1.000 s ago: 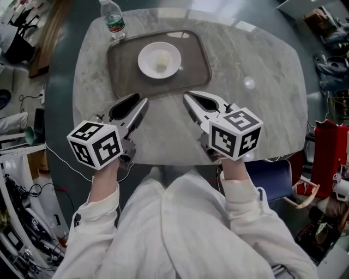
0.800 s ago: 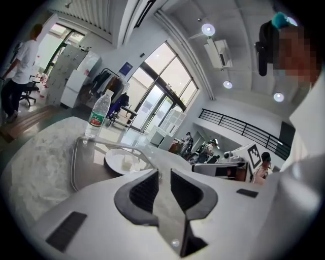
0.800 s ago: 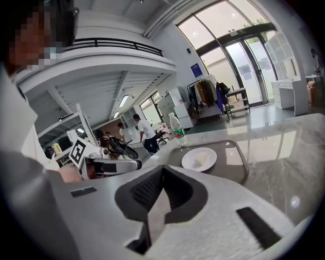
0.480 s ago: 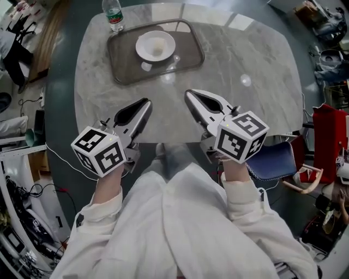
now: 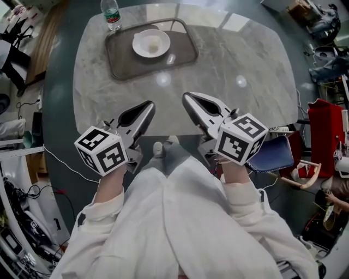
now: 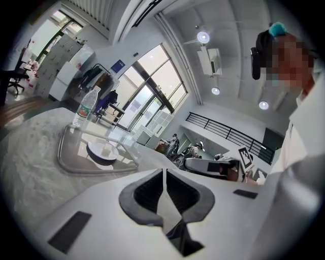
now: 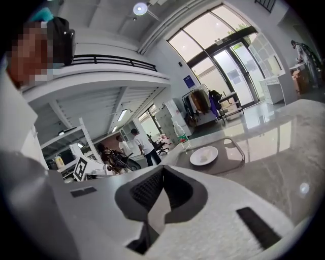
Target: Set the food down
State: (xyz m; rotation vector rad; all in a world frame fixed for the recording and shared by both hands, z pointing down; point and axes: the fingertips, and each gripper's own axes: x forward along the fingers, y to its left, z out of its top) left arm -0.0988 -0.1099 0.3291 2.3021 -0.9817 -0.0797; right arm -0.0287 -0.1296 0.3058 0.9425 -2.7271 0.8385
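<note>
A white plate (image 5: 151, 43) with a small pale piece of food (image 5: 153, 47) rests on a dark tray (image 5: 117, 54) at the far left of the marble table (image 5: 234, 109). The left gripper view shows the plate (image 6: 101, 151) well ahead of the jaws, and so does the right gripper view, plate (image 7: 204, 156). My left gripper (image 5: 150, 103) hangs over the table's near edge; its jaws have just been closing with nothing between them and now meet. My right gripper (image 5: 185, 96), beside it, is shut and empty.
A water bottle (image 5: 111, 14) stands just beyond the tray's far left corner. A blue chair seat (image 5: 272, 155) and a red bag (image 5: 324, 136) sit to the right of the table. Cables and clutter line the floor on the left.
Both grippers have drawn back from the tray to the table's near edge and risen a little. The left jaws went from open to shut. Plate and tray stayed put.
</note>
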